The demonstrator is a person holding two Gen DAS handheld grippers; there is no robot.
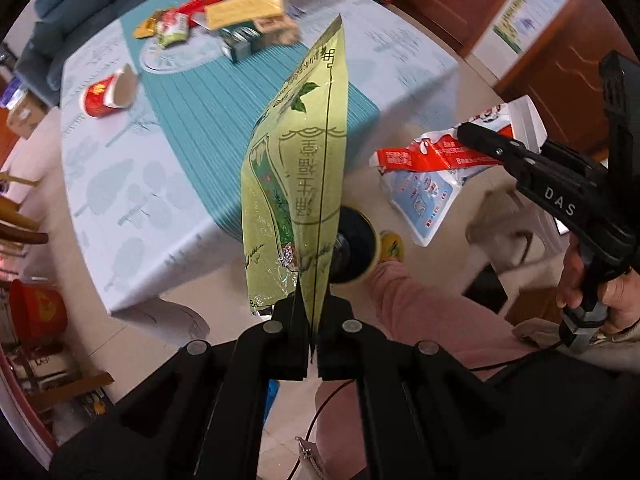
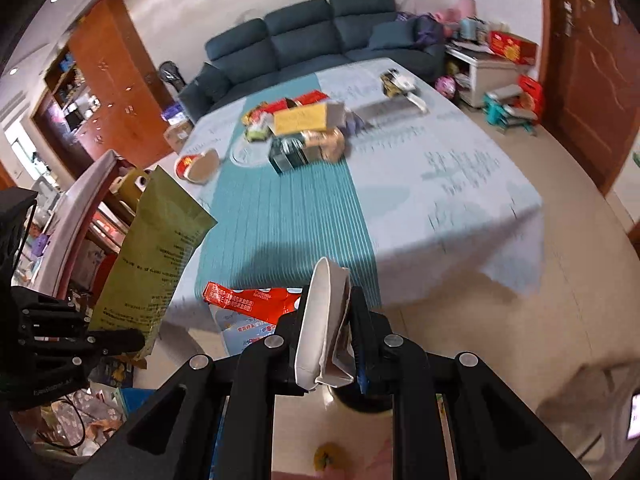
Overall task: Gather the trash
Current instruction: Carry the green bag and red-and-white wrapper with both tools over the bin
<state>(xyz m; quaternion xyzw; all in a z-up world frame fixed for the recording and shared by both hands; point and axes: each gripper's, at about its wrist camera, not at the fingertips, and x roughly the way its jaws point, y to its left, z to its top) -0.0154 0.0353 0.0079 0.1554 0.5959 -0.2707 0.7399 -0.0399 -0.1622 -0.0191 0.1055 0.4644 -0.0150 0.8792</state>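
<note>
Both grippers hold wrappers off the table's near edge.
The left gripper, jaws fully closed, pinches a green bag standing toward 12 o'clock. Only the left view shows the hand behind the right gripper, which is nearly closed on a white carton and a red-and-white pouch; the right view alone shows the sofa at 12 o'clock beyond the table.

Counting now: 2 grippers showing, left gripper and right gripper. 1 green tea pouch, 1 red-and-white snack bag, 1 white carton. Sitting on the table: 1 red paper cup, 1 yellow box, 1 teal tin. Rest of the pile blurring, can't count.
</note>
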